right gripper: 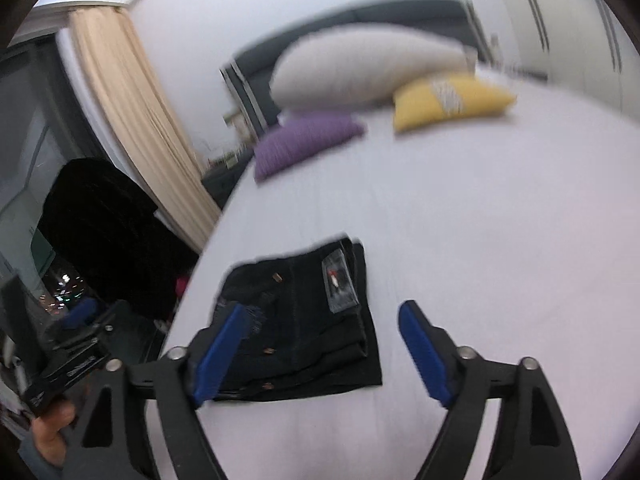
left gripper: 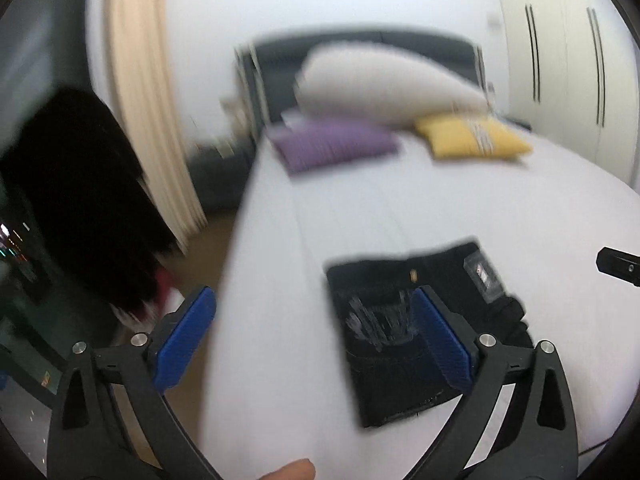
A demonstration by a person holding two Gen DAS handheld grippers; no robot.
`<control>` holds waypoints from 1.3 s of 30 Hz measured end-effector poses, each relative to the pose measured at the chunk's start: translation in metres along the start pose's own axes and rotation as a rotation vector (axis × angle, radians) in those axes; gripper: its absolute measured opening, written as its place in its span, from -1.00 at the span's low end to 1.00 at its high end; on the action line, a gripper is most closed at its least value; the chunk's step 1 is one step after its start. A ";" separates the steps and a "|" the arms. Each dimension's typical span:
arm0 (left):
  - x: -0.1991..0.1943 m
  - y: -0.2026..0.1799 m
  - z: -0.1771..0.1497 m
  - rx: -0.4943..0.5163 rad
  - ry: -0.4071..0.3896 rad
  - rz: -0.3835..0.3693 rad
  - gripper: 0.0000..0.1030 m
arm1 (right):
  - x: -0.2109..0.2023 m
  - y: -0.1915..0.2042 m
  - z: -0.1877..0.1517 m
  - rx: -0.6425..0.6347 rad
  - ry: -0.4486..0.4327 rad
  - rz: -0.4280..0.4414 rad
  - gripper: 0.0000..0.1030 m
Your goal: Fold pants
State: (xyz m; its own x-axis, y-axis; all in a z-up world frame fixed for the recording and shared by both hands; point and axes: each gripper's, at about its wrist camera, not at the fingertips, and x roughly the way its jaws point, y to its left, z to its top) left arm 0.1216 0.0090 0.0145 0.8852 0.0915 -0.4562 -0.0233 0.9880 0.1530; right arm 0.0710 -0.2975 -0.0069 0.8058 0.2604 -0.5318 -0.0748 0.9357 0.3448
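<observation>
Right wrist view shows me the pants [right gripper: 304, 320] lying as a compact dark stack on the white bed [right gripper: 500, 220], near its left edge, label upward; I judge the fold finished. My right gripper [right gripper: 320, 354] is spread with nothing between its pads, clear above the cloth. Left gripper [left gripper: 316, 340] is equally wide and empty, so neither disturbs the stack.

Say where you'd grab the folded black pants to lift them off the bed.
Probably the stacked layer edges on the side of the folded black pants nearest the grippers, coming in low from that near side. The bundle lies flat on the white bed, so only its rim gives pads a bite. Left gripper and right gripper are both open, holding nothing.
</observation>
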 end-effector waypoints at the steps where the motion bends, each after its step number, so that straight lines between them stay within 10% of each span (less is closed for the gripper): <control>1: -0.025 0.002 0.003 0.000 -0.058 0.028 1.00 | -0.015 0.009 -0.002 -0.021 -0.039 -0.015 0.84; 8: -0.178 0.016 0.008 -0.057 -0.284 -0.040 1.00 | -0.130 0.060 -0.015 -0.108 -0.338 -0.067 1.00; 16: -0.250 0.015 0.008 0.021 -0.241 -0.059 1.00 | -0.211 0.088 -0.028 -0.161 -0.500 -0.105 1.00; 29: -0.245 0.019 -0.037 -0.087 0.071 -0.091 1.00 | -0.209 0.106 -0.047 -0.105 -0.202 -0.203 1.00; 39: -0.223 0.018 -0.067 -0.091 0.138 -0.121 1.00 | -0.200 0.145 -0.075 -0.174 -0.087 -0.330 1.00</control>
State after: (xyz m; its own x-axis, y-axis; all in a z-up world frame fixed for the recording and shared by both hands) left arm -0.1072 0.0152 0.0601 0.8121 -0.0183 -0.5832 0.0316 0.9994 0.0126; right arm -0.1456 -0.1960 0.0914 0.8494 -0.0761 -0.5222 0.1048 0.9942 0.0257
